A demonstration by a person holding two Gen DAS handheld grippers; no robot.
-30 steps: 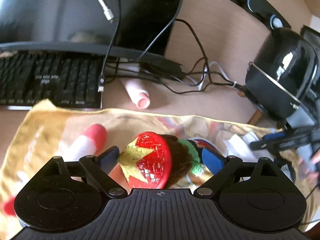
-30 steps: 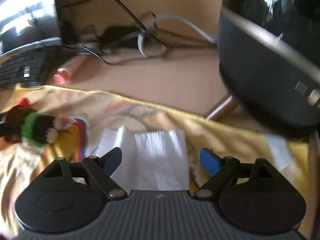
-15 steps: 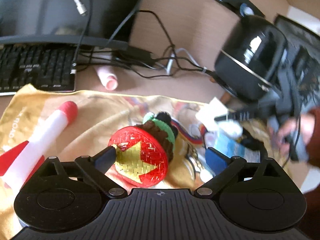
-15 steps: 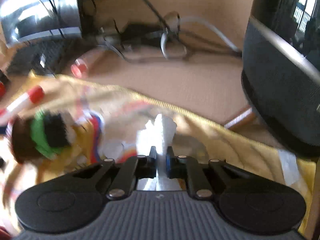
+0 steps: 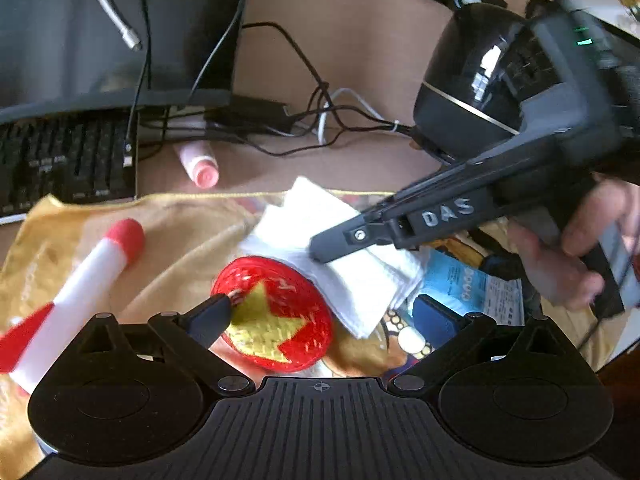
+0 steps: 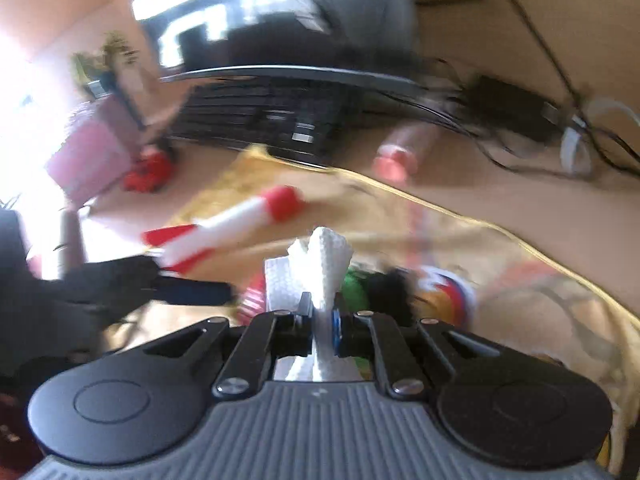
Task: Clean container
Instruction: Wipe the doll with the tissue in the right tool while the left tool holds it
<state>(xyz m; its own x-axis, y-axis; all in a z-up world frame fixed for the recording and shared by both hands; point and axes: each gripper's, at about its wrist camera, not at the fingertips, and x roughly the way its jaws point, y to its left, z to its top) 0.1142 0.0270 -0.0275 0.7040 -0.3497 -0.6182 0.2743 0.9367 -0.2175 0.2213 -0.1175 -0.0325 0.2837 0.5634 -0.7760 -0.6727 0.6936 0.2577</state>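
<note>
A red woven container with a yellow star [image 5: 276, 316] lies on the yellow cloth [image 5: 168, 232]. My left gripper [image 5: 320, 316] is open around it, its left finger touching the red rim. My right gripper [image 6: 320, 314] is shut on a folded white tissue [image 6: 320, 260]. In the left wrist view the right gripper [image 5: 320, 250] holds the tissue [image 5: 344, 264] over the container's far right edge. The green and dark part behind the container shows blurred in the right wrist view [image 6: 360, 288].
A red and white toy rocket [image 5: 76, 292] lies left on the cloth. A pink tube [image 5: 198, 164], a black keyboard [image 5: 60, 160], cables [image 5: 320, 120] and a black round appliance [image 5: 472, 88] stand behind. A blue packet [image 5: 460, 280] lies right.
My right gripper has closed on the tissue, lifted it and carried it left over the container. My left gripper has shifted so that its left finger meets the container's rim.
</note>
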